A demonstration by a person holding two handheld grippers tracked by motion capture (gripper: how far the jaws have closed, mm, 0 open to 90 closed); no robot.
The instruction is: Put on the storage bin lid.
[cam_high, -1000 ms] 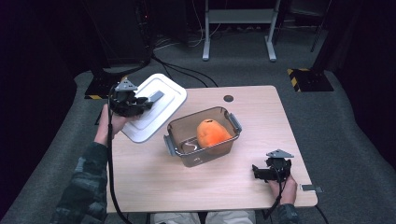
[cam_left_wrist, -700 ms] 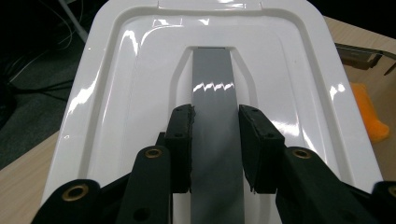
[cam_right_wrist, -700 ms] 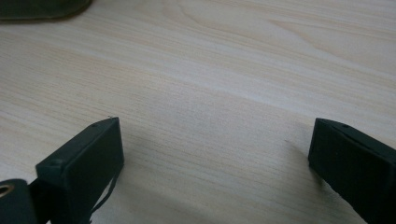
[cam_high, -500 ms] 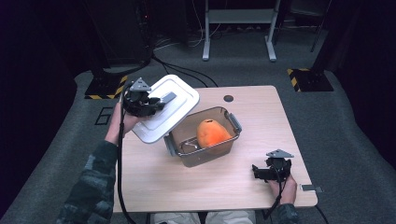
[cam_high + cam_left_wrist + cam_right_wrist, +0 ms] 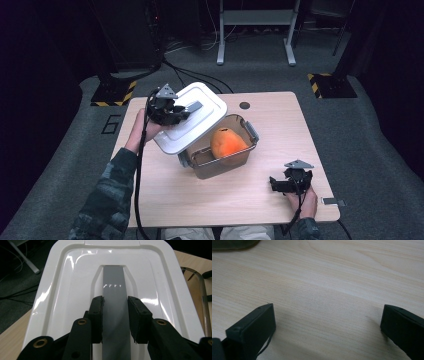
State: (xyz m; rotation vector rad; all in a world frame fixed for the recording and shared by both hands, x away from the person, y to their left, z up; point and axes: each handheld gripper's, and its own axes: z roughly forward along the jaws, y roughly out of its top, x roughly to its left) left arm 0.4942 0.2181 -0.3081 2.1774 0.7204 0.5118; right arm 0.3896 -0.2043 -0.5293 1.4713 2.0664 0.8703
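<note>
Left claw point(image 5: 115, 320) clenched on grey handle point(image 5: 113, 292) of white lid point(image 5: 191, 122), held tilted over left rim of clear box point(image 5: 235, 162), hiding that corner. Orange fruit point(image 5: 227, 143) inside box, part covered by lid. Right claw point(image 5: 327, 327) released, resting on bare desk point(image 5: 280, 125) well apart from box.

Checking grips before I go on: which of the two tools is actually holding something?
The left tool: its jaws clamp the grey handle of the white lid. The right tool rests open on the bare table.
</note>
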